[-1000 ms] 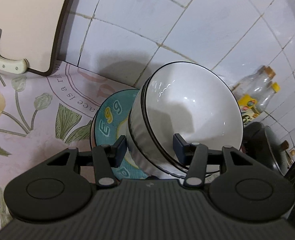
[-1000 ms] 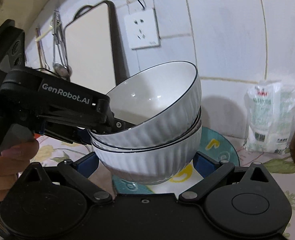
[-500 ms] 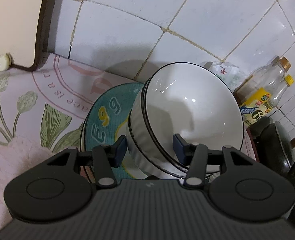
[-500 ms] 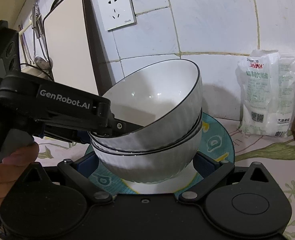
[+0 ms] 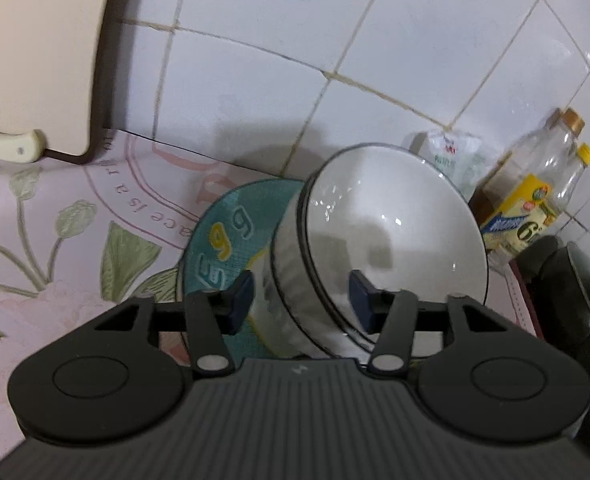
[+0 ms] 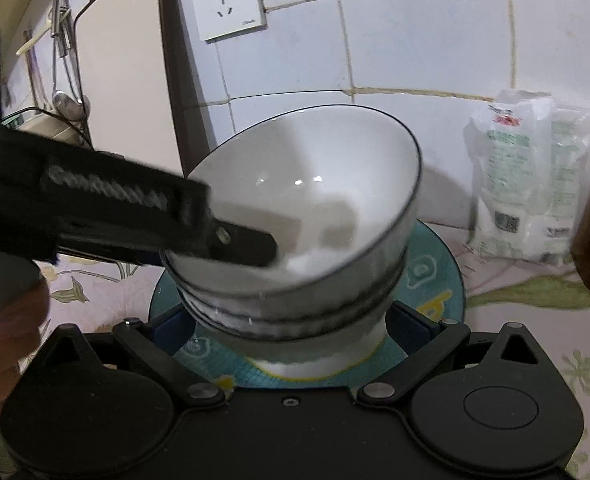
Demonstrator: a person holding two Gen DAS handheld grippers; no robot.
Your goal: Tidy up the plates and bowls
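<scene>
At centre frame, the black left gripper [image 5: 301, 300] straddles the rim of the stacked white ribbed bowls [image 5: 379, 248], its jaws opening. Beneath, the black right gripper [image 6: 293, 326] brackets the stack's base, spread wide, over the round teal patterned plate [image 6: 431, 280]. A plastic packet [image 6: 527, 176] stands right.

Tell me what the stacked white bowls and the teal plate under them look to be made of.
White bowls: probably glazed ceramic or porcelain; glossy inside with sharp highlights, thin dark rim line, ribbed outer wall. Teal plate: likely glazed ceramic too, though melamine is possible; smooth printed surface with yellow lettering and a fine grid pattern.
</scene>
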